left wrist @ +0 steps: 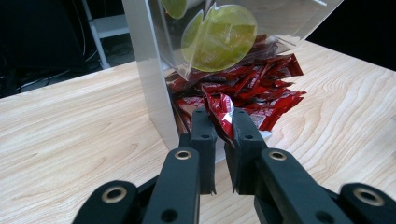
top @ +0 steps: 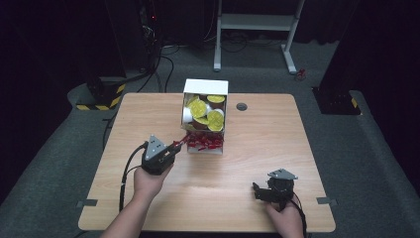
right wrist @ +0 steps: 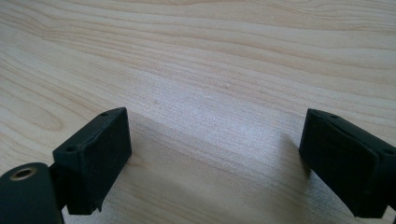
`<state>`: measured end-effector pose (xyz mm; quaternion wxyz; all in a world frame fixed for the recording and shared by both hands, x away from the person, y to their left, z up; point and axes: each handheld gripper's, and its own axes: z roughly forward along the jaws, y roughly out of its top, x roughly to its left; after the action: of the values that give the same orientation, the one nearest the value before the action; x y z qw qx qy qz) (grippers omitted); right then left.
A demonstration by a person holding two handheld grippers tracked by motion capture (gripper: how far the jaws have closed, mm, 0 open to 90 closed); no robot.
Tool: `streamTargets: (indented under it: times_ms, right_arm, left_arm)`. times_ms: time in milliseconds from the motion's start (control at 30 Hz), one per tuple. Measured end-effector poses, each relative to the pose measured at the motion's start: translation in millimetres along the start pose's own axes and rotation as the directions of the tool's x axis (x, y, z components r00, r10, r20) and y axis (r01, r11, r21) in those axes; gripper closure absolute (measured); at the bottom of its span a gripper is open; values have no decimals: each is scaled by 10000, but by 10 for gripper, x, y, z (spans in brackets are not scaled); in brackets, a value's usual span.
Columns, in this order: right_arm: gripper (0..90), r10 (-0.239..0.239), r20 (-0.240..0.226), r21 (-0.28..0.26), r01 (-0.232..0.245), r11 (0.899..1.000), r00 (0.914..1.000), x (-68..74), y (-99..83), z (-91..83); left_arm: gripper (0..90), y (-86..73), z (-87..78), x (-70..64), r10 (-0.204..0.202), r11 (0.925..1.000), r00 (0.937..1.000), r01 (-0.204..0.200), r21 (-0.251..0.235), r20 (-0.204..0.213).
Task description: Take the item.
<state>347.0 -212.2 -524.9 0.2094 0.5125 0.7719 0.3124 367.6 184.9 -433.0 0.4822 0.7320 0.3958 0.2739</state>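
So the left gripper has its jaws pinched down on one red sachet, right at the bottom opening of the clear dispenser box; the grab is at the sachet's near end, which makes sense, since that's the bit poking out of the heap of red sachets spilling from the box's lower slot, and a pinch on the edge looks like the easy way to tease one loose without dragging the whole pile; the sachet looks crumpled between the pads and sits just beside the box's front wall. Up top, the box has a separate section stacked with yellow-lidded cups, so the sachets get their own compartment underneath.

Meanwhile the right gripper is parked near the table's near-right edge, well apart from the box; its jaws are spread wide with nothing between them, just bare wood below; probably waiting its turn or ready to receive.

Surface is a light wood-grain table with a small round cable grommet near the far edge; the room's dark, grey carpet all round, a white frame stand at the back, cables trailing on the floor, and a yellow-black hazard-striped base off to the far left.
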Motion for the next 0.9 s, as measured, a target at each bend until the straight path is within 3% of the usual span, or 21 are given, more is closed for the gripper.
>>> streamTargets:
  times_ms: [900]
  right_arm:
    - [91,-64,14,-11,64,10000,10000,-4,-1,1]
  left_arm:
    - [827,-17,-265,51,-310,9977,9995,311,-602,15]
